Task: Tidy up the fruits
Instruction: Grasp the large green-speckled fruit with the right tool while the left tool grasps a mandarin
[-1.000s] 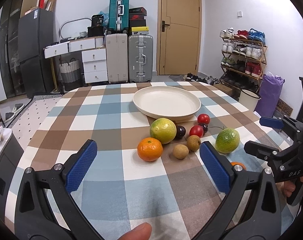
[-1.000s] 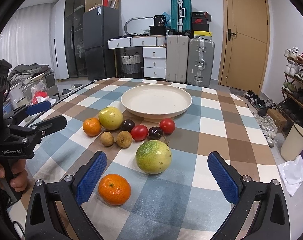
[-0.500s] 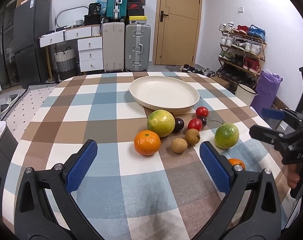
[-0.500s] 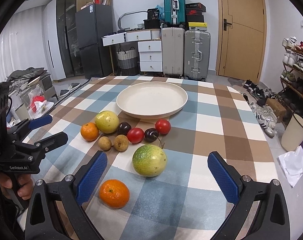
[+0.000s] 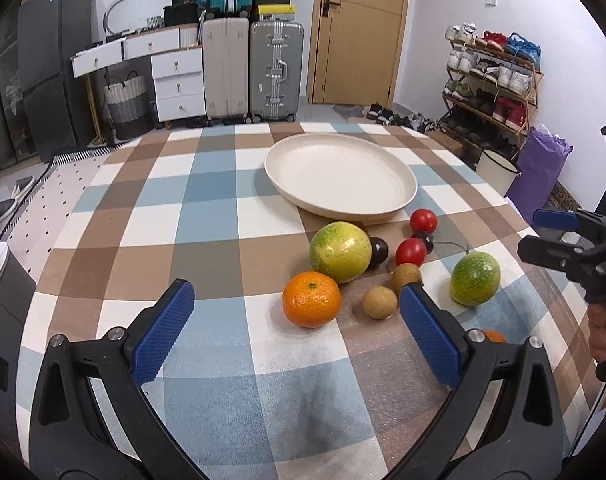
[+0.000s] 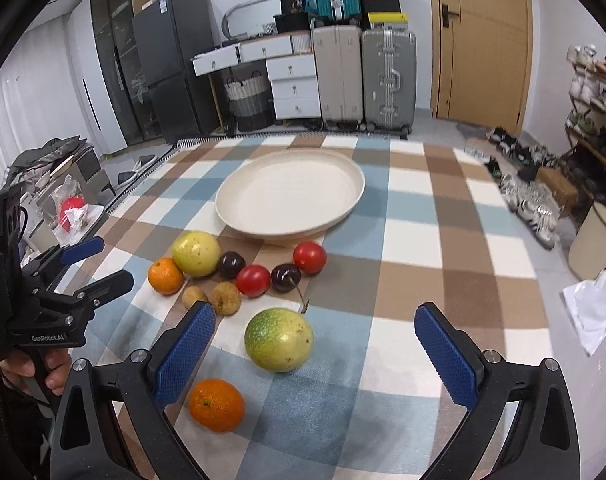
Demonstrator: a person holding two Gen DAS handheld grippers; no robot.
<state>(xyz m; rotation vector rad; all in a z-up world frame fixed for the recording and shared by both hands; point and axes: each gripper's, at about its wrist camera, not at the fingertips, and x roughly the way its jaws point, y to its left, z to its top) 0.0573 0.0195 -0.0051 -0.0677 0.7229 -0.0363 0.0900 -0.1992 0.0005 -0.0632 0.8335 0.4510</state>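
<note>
Left wrist view: the left hand-held gripper [image 5: 295, 332] was spread, empty, over the desk [image 5: 207, 248]; fruits lay near the empty plate [image 5: 341, 178].

Right wrist view: the right hand-held gripper [image 6: 315, 352] was spread wide around nothing, the green fruit [image 6: 279, 339] between its fingers.

Left gripper [image 5: 295, 328] spread wide, empty, hovering low over a checked tablecloth [image 5: 207, 224].

Just ahead between the blue pads [image 5: 163, 332]: an orange [image 5: 311, 299]. Behind it, touching, a yellow-green fruit [image 5: 340, 251]. Near the right pad, two small brown fruits [image 5: 379, 302]; beyond, red tomatoes [image 5: 411, 252] and dark cherries [image 5: 379, 251]. Farther ahead, an empty cream plate [image 5: 287, 190]. Far right, the right gripper [image 5: 543, 236], jaws apart, beside a green fruit [image 5: 475, 278].
</note>
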